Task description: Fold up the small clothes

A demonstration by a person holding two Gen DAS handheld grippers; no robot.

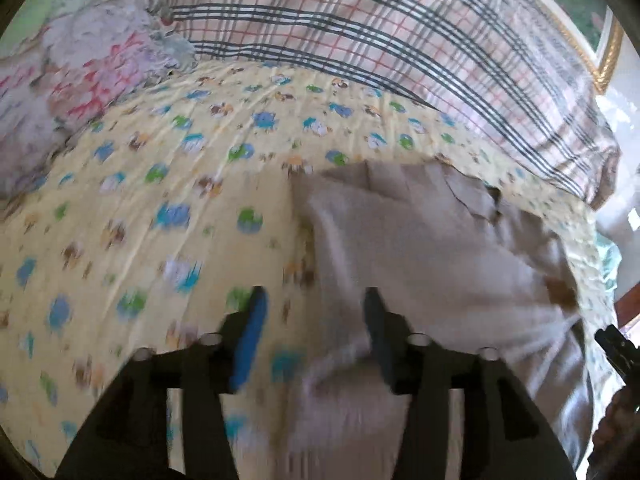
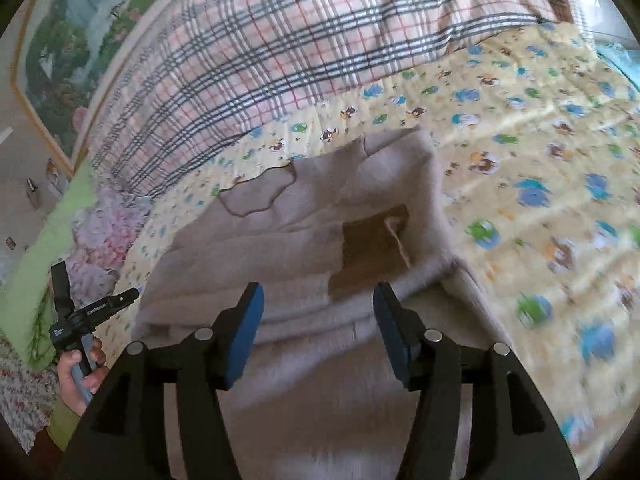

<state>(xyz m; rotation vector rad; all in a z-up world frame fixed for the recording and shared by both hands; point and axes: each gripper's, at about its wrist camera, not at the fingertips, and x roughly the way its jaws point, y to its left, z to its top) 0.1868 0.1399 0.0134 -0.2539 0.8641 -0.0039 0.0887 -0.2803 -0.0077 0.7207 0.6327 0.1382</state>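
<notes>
A small beige garment (image 1: 432,240) with a brown patch lies partly folded on a yellow animal-print sheet (image 1: 160,208). My left gripper (image 1: 316,304) is open above the garment's left edge, its right finger over the cloth, its left finger over the sheet. In the right wrist view the garment (image 2: 304,240) fills the middle, and my right gripper (image 2: 318,300) is open just above its near folds, holding nothing. The brown patch (image 2: 372,248) lies beyond the right gripper's fingertips.
A plaid blanket (image 1: 360,40) is bunched along the far side of the bed (image 2: 280,48). A floral cloth (image 1: 92,64) lies at the far left. A gold-framed picture (image 2: 80,40) hangs on the wall. The other hand-held gripper (image 2: 80,316) shows at left.
</notes>
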